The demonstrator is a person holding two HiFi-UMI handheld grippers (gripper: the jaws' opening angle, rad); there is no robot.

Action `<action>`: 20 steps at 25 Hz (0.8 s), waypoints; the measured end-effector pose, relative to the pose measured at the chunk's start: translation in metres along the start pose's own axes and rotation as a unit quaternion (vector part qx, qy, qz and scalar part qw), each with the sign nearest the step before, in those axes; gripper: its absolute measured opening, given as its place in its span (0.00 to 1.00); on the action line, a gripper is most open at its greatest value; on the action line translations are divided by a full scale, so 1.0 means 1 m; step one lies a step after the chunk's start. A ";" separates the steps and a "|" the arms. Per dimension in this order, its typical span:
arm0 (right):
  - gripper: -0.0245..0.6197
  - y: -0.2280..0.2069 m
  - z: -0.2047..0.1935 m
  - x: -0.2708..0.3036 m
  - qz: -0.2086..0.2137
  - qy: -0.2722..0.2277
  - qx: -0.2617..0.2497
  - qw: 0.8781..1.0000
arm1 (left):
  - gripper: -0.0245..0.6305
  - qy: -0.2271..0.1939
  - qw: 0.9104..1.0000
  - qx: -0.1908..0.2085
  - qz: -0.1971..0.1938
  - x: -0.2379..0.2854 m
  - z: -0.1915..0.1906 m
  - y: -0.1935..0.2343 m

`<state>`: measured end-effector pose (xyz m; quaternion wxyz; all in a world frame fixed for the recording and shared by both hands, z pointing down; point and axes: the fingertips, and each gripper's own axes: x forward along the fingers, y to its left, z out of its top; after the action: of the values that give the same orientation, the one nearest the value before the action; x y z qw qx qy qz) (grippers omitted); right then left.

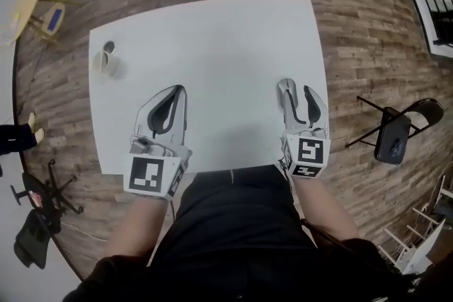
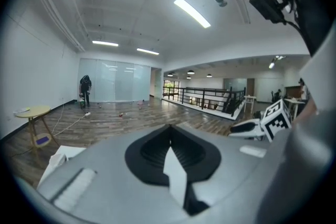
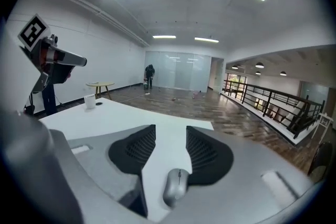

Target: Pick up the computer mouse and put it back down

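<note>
White tabletop (image 1: 212, 46) lies below, with the small silver computer mouse (image 3: 175, 186) sitting lengthwise between the right gripper's (image 3: 170, 128) half-parted jaws, near their root, unclamped, while the left gripper (image 1: 177, 90), jaws together and empty, is farther left

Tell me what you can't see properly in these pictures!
- Mouse: cannot be picked out in the head view; the right gripper seems to cover that spot.
- Cup: what is inside it is too small to tell in the head view and the right gripper view.
- Person by the far glass wall: left gripper view, too small and dark.
- Dark thing on the folding chair: head view, too small and blurred to name.
</note>
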<state>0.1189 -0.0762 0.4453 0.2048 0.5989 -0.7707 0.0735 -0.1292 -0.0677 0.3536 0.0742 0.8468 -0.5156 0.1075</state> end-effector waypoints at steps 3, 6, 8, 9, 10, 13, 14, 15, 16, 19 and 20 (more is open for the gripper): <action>0.26 0.006 0.028 -0.007 0.005 -0.036 -0.008 0.999 | 0.04 -0.021 1.000 0.006 0.004 0.000 0.023 0.000; 0.20 0.012 0.048 -0.015 0.015 -0.061 -0.024 0.998 | 0.04 -0.043 0.999 0.013 0.006 -0.002 0.044 -0.002; 0.19 0.017 0.059 -0.020 0.022 -0.076 -0.039 0.996 | 0.04 -0.058 0.998 0.020 0.005 -0.005 0.055 -0.003; 0.18 0.019 0.065 -0.023 0.026 -0.085 -0.047 0.995 | 0.04 -0.063 0.998 0.023 0.005 -0.006 0.059 -0.003; 0.18 0.020 0.071 -0.025 0.027 -0.094 -0.052 0.994 | 0.04 -0.068 0.997 0.025 0.006 -0.008 0.063 -0.003; 0.15 0.015 0.087 -0.032 0.024 -0.119 -0.059 0.991 | 0.04 -0.086 0.996 0.034 0.009 -0.012 0.074 -0.003; 0.13 0.012 0.091 -0.035 0.022 -0.126 -0.059 0.990 | 0.04 -0.093 0.995 0.039 0.011 -0.014 0.078 -0.003; 0.12 0.009 0.095 -0.038 0.020 -0.133 -0.059 0.989 | 0.04 -0.099 0.994 0.043 0.014 -0.017 0.080 -0.001; 0.11 0.006 0.099 -0.042 0.018 -0.139 -0.059 0.988 | 0.04 -0.103 0.993 0.047 0.019 -0.021 0.082 0.001; 0.08 -0.002 0.109 -0.050 0.012 -0.158 -0.059 0.986 | 0.04 -0.108 0.992 0.051 0.031 -0.032 0.084 0.010; 0.08 -0.005 0.111 -0.053 0.009 -0.164 -0.059 0.985 | 0.04 -0.109 0.992 0.050 0.035 -0.035 0.082 0.012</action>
<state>0.1087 -0.0702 0.3229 0.1096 0.5825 -0.8024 -0.0695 -0.1469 -0.0628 0.2651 -0.0289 0.8374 -0.5442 0.0428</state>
